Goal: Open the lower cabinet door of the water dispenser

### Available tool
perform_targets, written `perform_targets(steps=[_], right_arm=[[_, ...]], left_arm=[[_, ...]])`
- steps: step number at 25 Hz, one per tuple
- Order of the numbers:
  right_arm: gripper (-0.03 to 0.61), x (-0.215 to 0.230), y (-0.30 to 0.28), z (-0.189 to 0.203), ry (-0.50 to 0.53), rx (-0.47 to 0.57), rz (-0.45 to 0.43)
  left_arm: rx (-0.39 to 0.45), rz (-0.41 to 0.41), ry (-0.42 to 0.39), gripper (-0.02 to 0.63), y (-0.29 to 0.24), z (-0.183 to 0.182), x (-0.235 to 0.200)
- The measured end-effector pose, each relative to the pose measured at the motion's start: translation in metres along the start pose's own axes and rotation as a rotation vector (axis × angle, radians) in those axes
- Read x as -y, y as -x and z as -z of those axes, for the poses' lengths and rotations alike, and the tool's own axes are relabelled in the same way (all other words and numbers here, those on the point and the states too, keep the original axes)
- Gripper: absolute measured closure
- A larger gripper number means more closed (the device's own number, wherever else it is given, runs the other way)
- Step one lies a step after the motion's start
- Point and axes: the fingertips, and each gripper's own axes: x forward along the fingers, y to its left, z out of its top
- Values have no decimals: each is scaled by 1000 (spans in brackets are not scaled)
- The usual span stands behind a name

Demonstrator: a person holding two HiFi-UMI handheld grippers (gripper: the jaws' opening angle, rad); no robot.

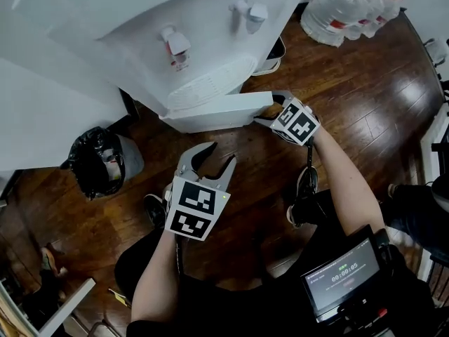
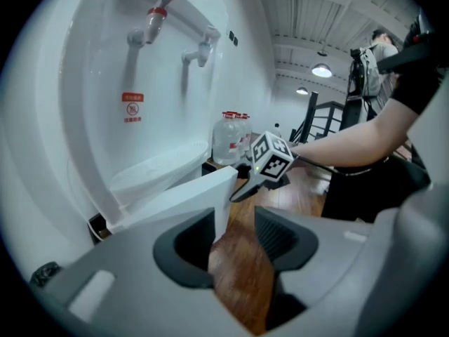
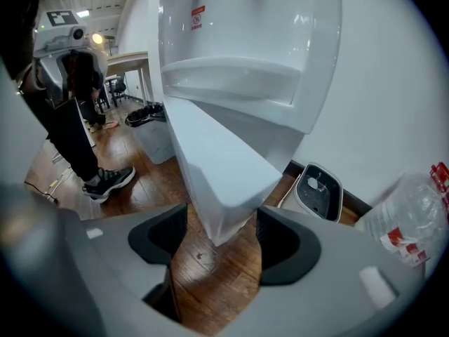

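Observation:
The white water dispenser (image 1: 175, 34) stands at the top of the head view, its taps above a drip tray. Its lower cabinet door (image 1: 217, 111) stands swung out over the wood floor. My right gripper (image 1: 269, 108) is at the door's free edge, one jaw on each face. In the right gripper view the door edge (image 3: 217, 167) fills the gap between the pads (image 3: 277, 241). My left gripper (image 1: 221, 156) hangs open in front of the door, holding nothing. In the left gripper view the door (image 2: 182, 199) lies just beyond its jaws.
A bin with a black bag (image 1: 98, 161) stands left of the dispenser. Packed water bottles (image 1: 344, 5) sit at the back right. A small white-rimmed tray (image 3: 319, 192) lies on the floor by the dispenser's base. My shoes (image 1: 305, 184) are under the grippers.

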Motion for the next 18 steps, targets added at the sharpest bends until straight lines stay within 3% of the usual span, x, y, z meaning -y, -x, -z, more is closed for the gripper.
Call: perform_targets(steps=[3,7,18], right_arm=[[301,-11,8,7,3,-6,9],[373,-29,18,20,85,-42,30],[407,-126,47,29,209,-58,-22]], left_arm=[[-8,-8,-4,417,2,7,7],[-3,0,-22,417,8,8,22],[-21,-15,-65,417,31,39,64]])
